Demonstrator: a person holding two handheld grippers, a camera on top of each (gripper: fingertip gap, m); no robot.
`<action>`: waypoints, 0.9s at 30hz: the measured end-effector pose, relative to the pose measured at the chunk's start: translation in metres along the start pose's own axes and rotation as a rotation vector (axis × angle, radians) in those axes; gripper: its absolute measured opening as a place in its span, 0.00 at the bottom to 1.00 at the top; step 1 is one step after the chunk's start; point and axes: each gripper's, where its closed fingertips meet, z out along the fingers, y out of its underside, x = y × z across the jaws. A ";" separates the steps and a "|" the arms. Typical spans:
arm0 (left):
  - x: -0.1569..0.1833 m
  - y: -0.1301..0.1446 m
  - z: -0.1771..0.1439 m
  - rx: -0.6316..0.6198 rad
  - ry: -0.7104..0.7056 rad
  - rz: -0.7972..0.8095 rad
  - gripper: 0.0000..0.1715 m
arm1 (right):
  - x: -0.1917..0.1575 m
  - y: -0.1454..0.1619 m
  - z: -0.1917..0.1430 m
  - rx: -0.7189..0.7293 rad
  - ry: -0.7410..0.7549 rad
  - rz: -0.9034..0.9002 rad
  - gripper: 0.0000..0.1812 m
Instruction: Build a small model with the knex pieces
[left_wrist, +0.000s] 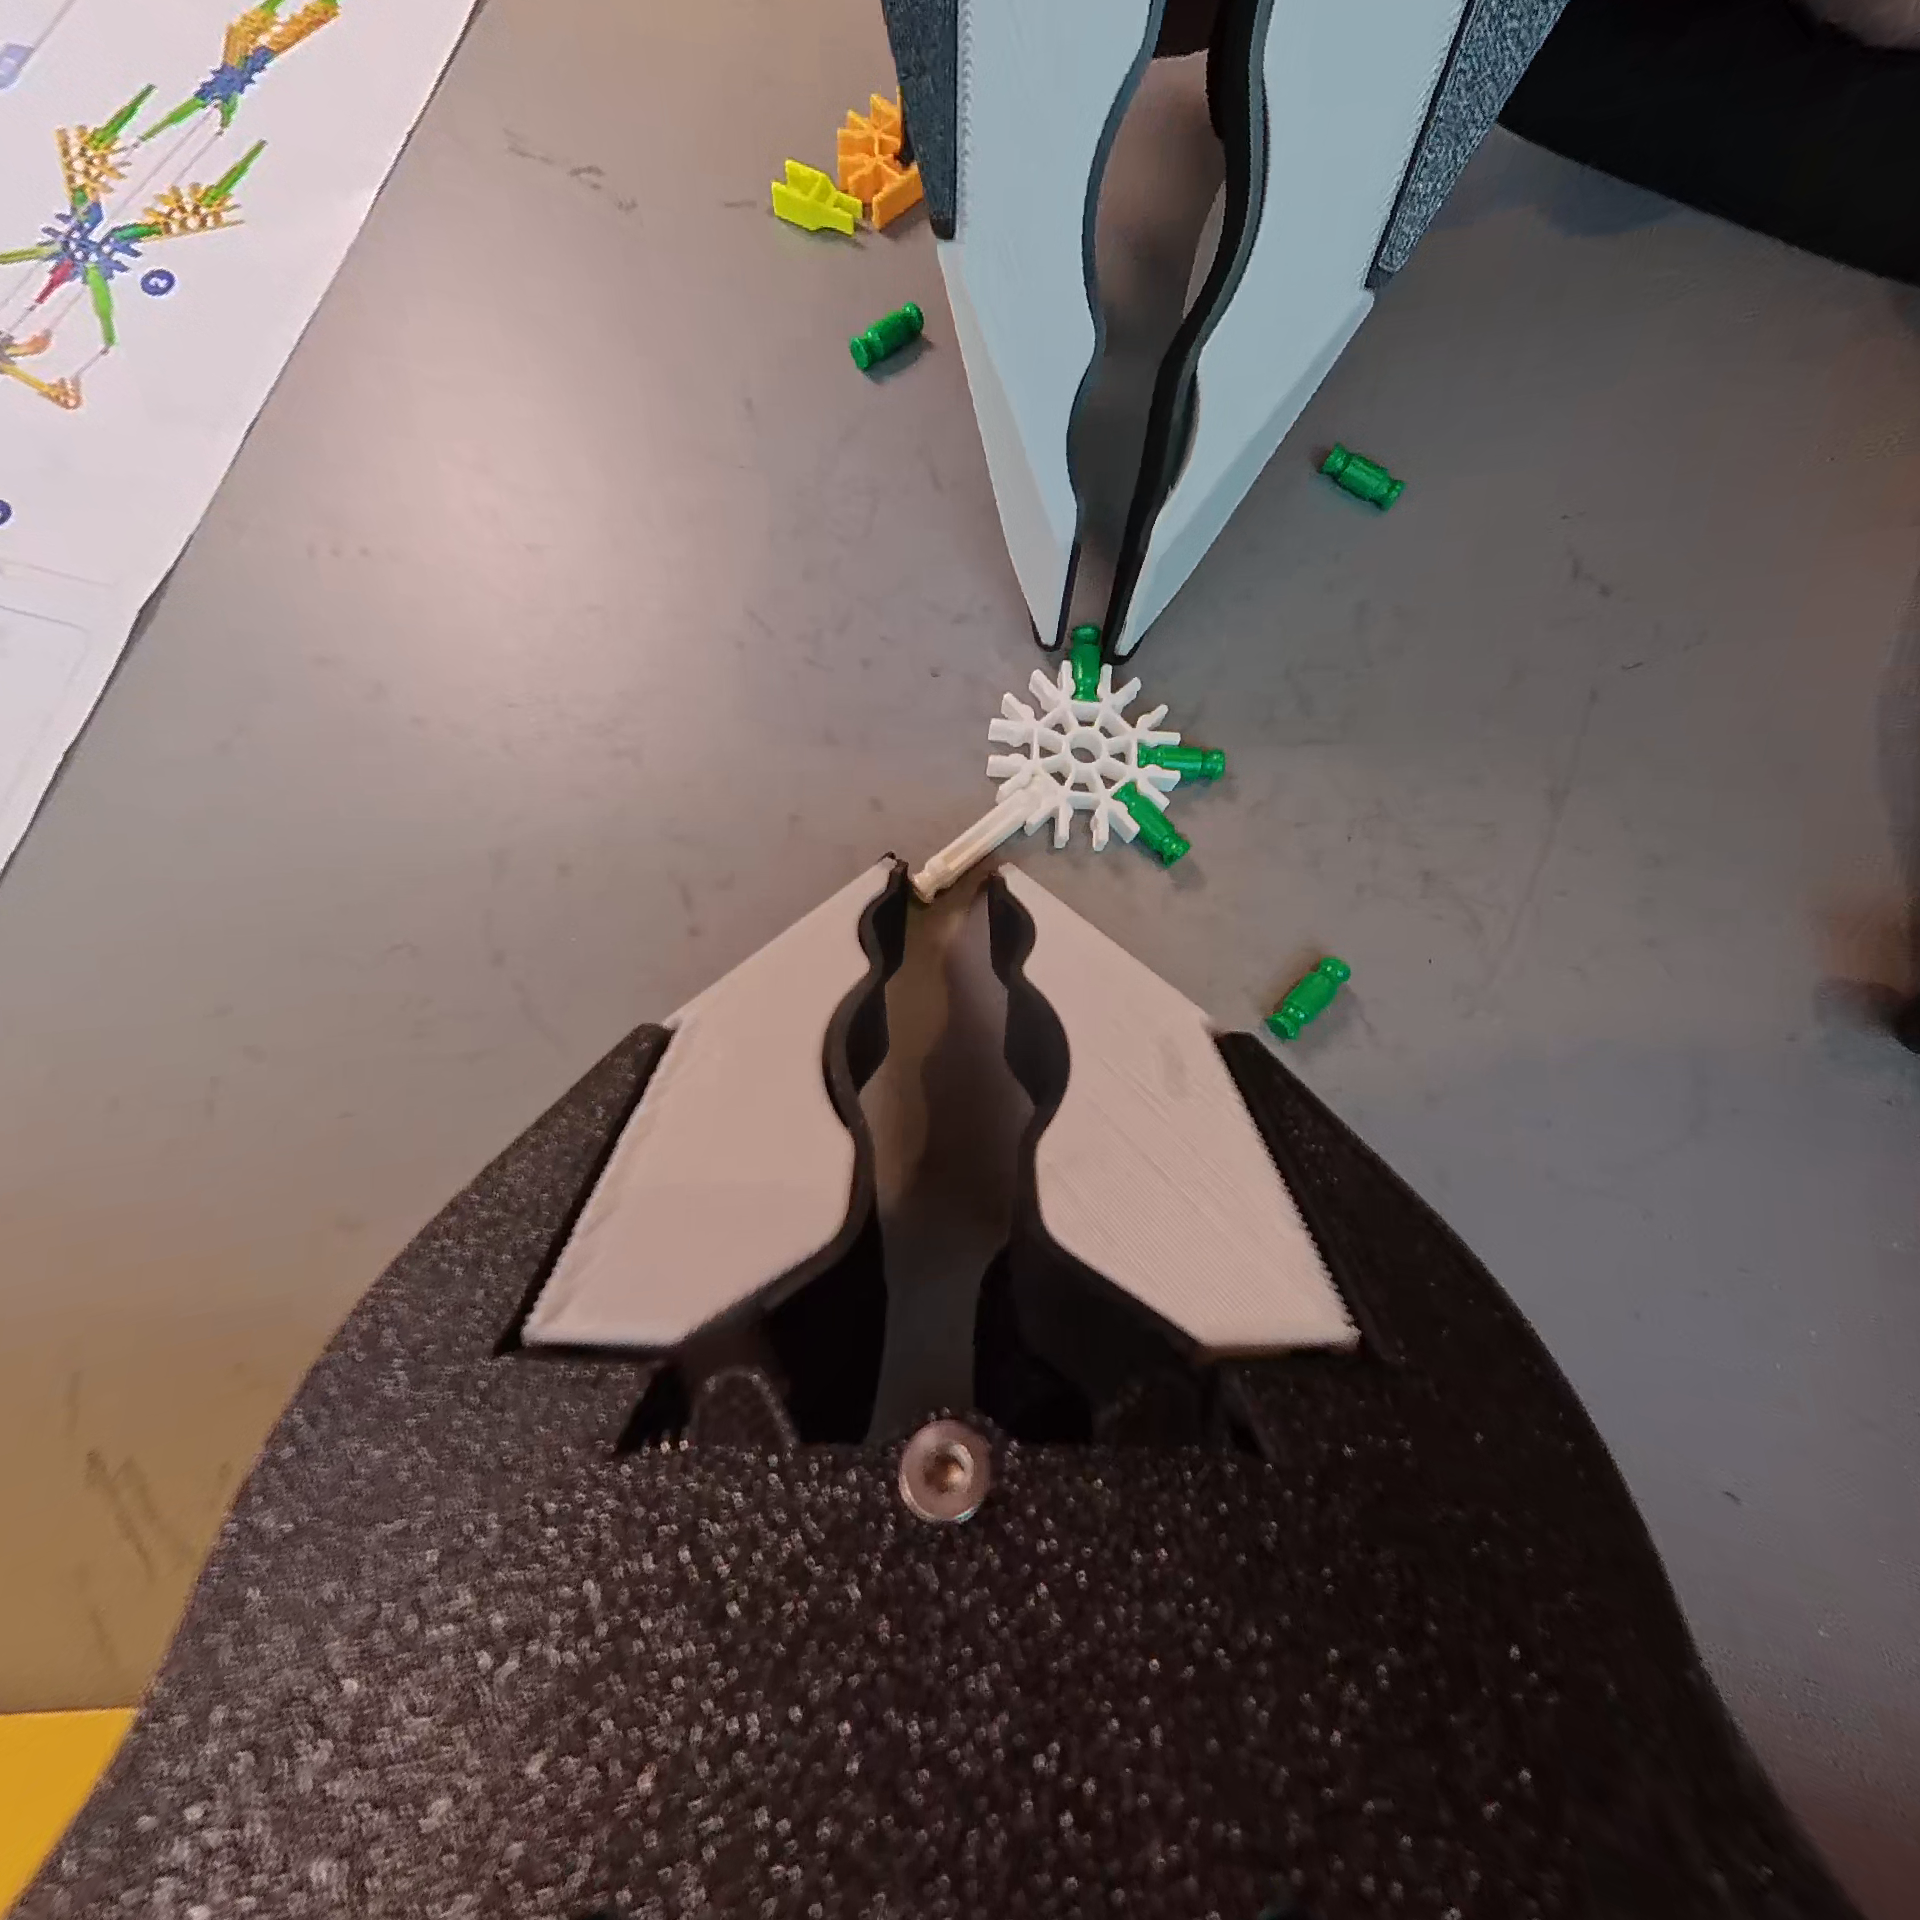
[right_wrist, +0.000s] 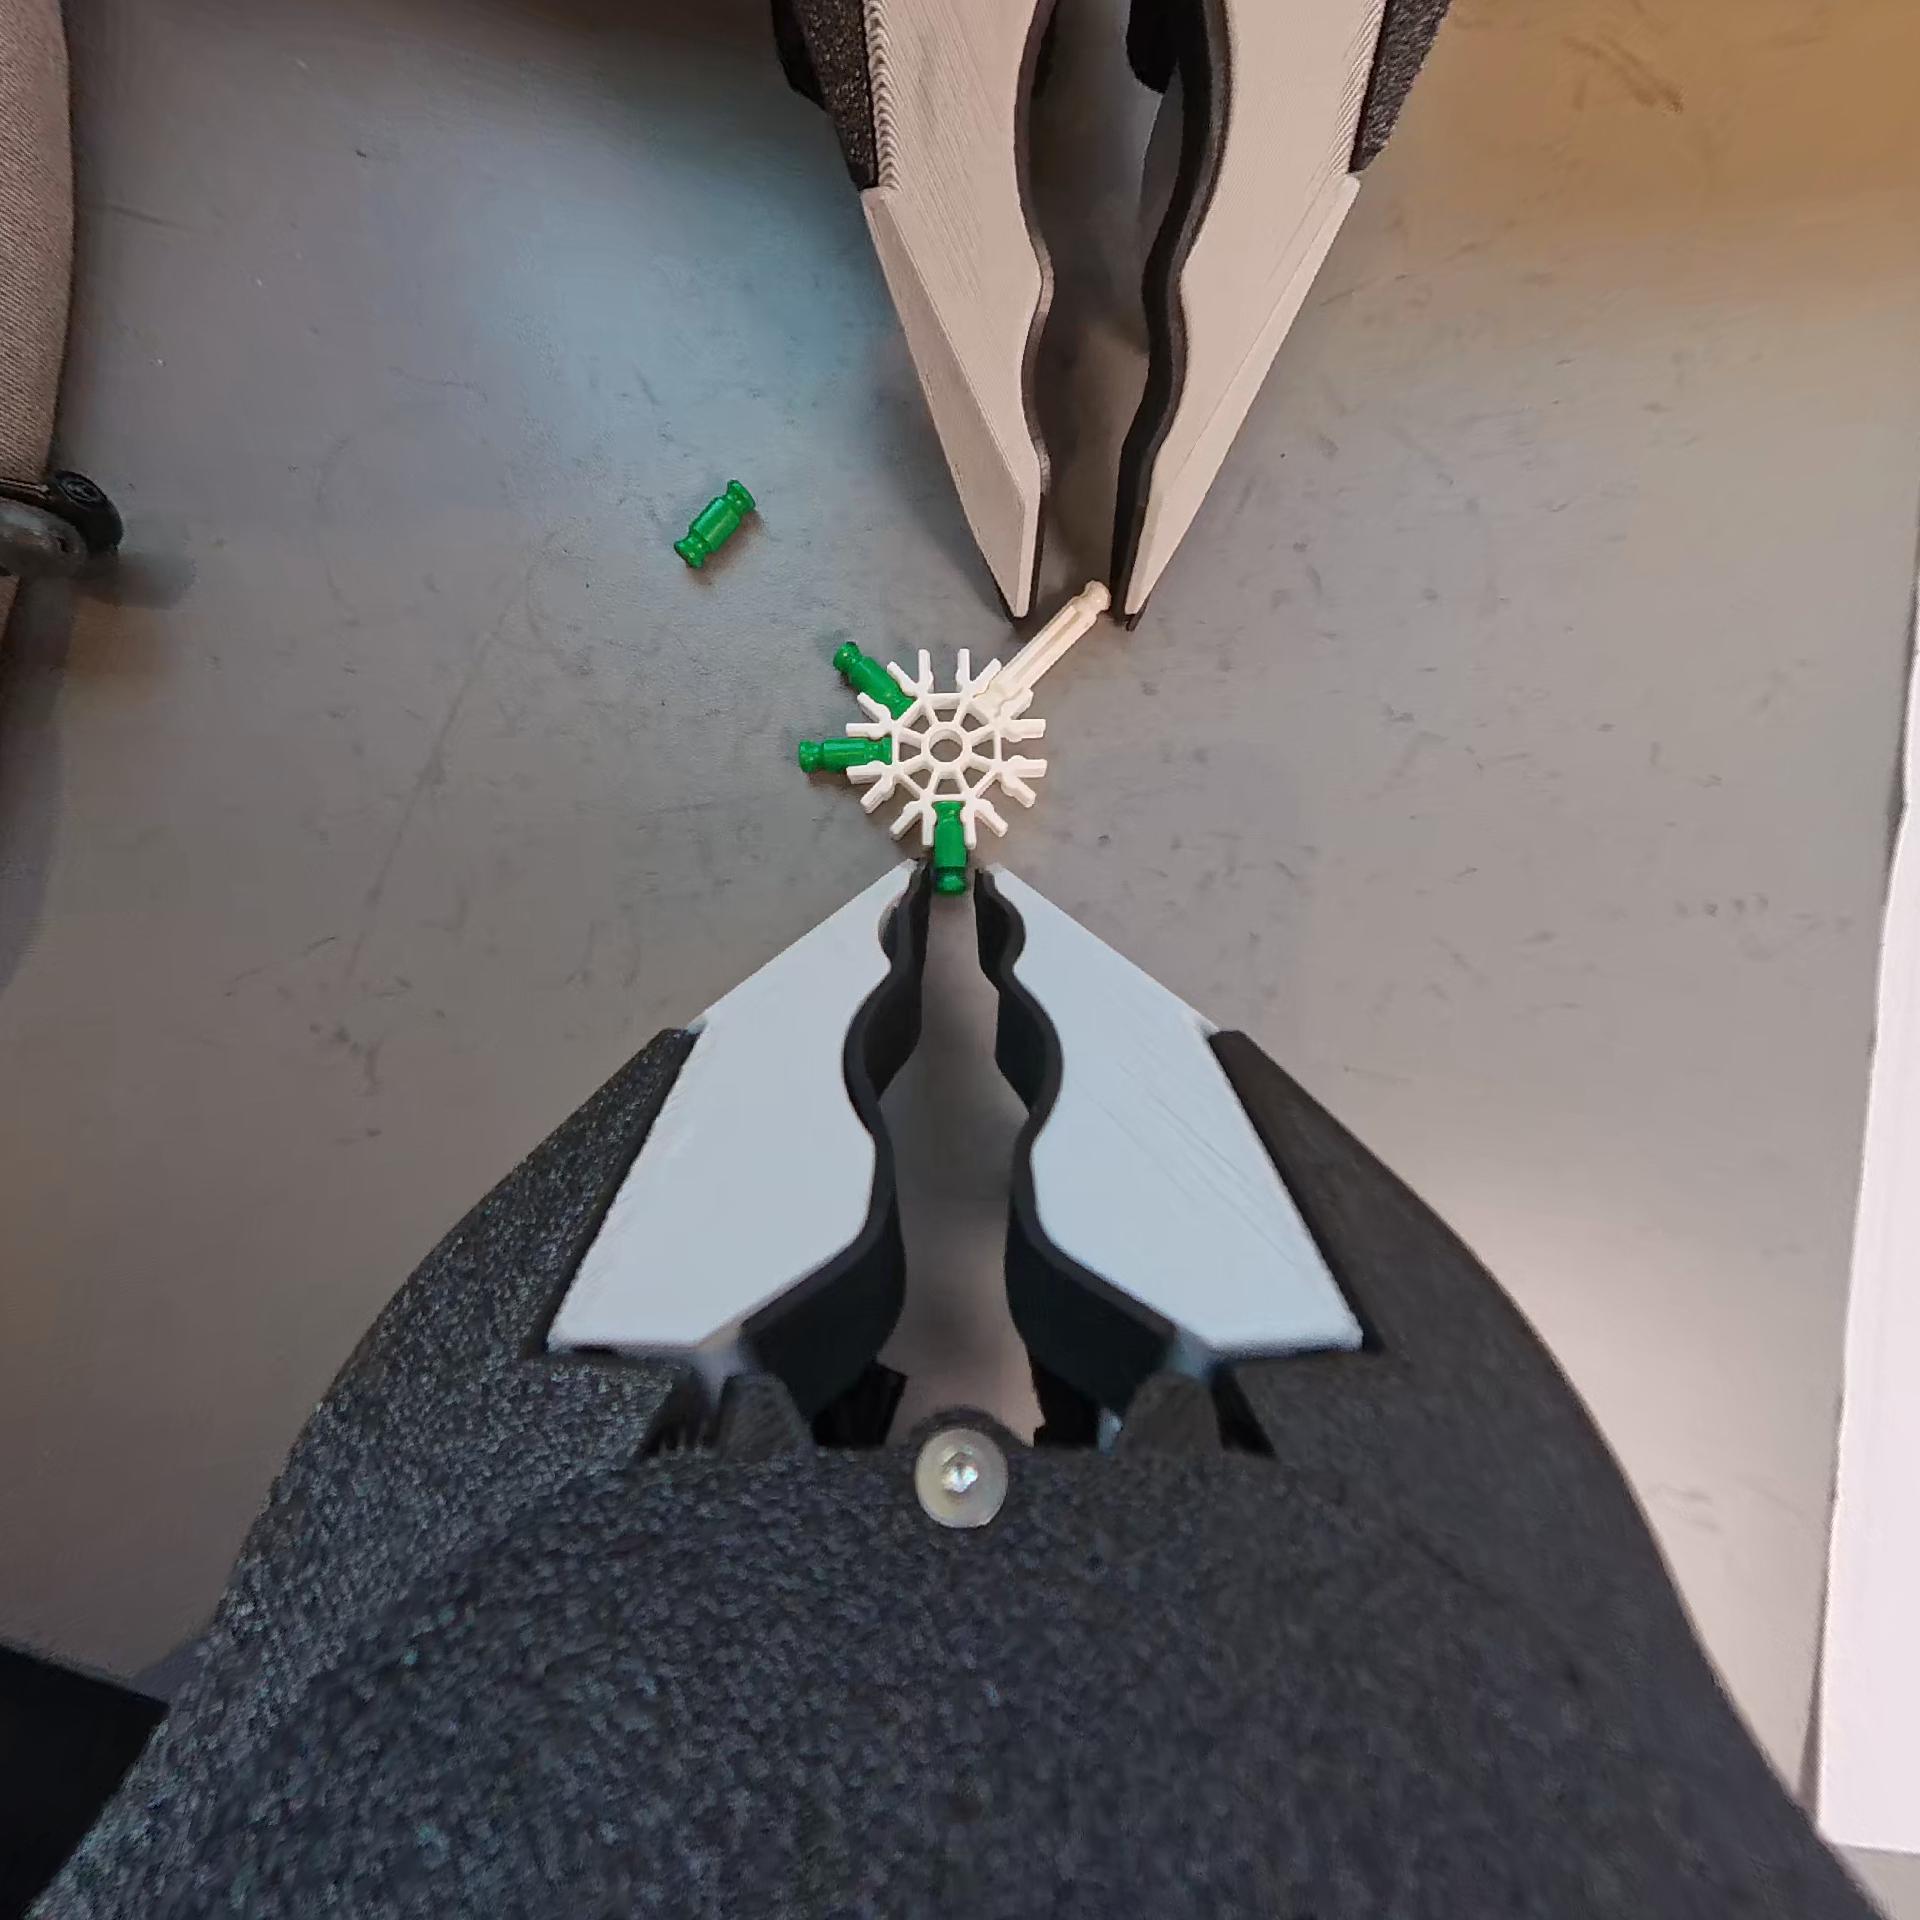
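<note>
The white snowflake-shaped connector lies flat on the counter, its white rod slanting toward the left claw, narrowly parted with one tip touching the rod end, while the right claw, opposite, nearly closed, grasps a green peg plugged into the connector.

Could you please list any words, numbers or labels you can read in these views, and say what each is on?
Instruction sheet: small round blue number markers and faint print beside the coloured diagrams, all too small and blurred to read.
No other writing shows in either view.
</note>
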 end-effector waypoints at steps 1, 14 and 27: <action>0.000 0.000 0.000 -0.001 0.000 0.001 0.09 | 0.000 0.000 0.000 0.001 0.011 0.004 0.04; -0.002 -0.002 0.002 0.003 -0.028 0.009 0.08 | -0.010 0.001 -0.002 0.048 0.141 0.102 0.02; -0.002 -0.003 0.002 0.014 -0.013 -0.004 0.07 | -0.008 0.000 -0.001 0.052 0.170 0.089 0.02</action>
